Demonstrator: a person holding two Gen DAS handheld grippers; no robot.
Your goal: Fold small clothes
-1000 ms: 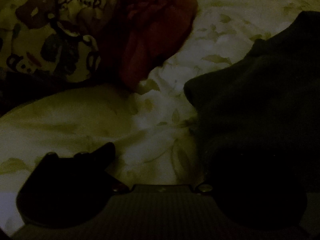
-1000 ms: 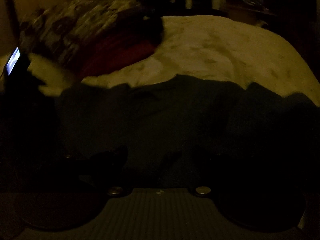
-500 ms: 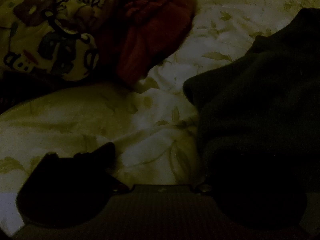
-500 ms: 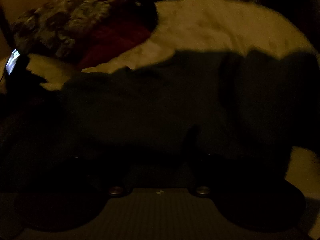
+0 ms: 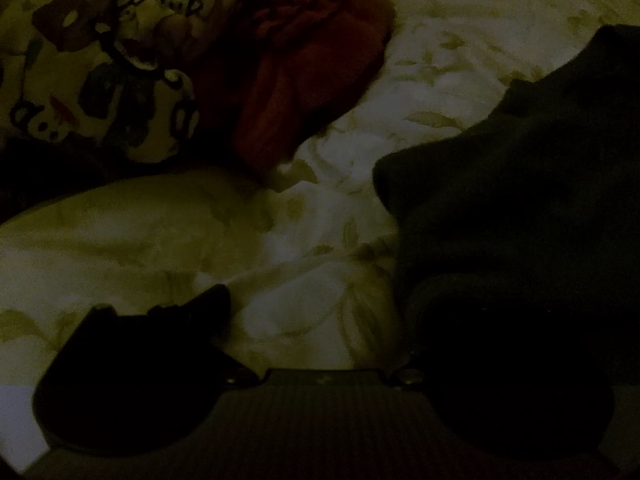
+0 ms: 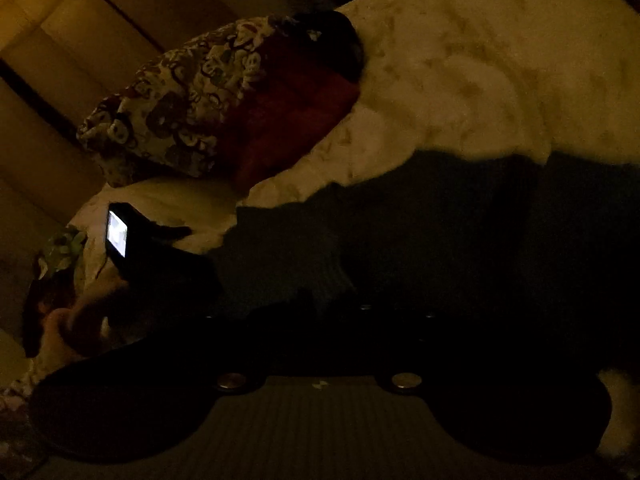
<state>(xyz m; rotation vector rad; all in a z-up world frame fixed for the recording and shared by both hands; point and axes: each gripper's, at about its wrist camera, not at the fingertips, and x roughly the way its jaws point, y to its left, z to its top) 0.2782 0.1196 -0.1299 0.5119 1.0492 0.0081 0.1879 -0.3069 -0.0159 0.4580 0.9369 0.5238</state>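
Left wrist view: dark garment (image 5: 516, 208) lies on the bed's leaf-print cover (image 5: 280, 248), filling the right side; its near corner seems to drape over the right finger
Left gripper (image 5: 316, 320): left finger (image 5: 192, 312) shows bare over the cover; right one is lost in dark cloth, so whether the fingers are apart or closed on cloth I cannot tell
Background: red garment (image 5: 304, 68) and patterned cloth (image 5: 100, 64) bunched at the far left, well apart from the dark piece
Right wrist view: dark garment (image 6: 440, 232) spreads across the cover (image 6: 500, 72), near edge at the right gripper (image 6: 320, 320)
Right fingers: too dark; state cannot be told
Other: lit screen (image 6: 117, 234) on the left gripper at left
Handling, judged: soft, light, limp knit; it will sag and bunch, not slip. Best taken at hem corners or edge, pinching both layers
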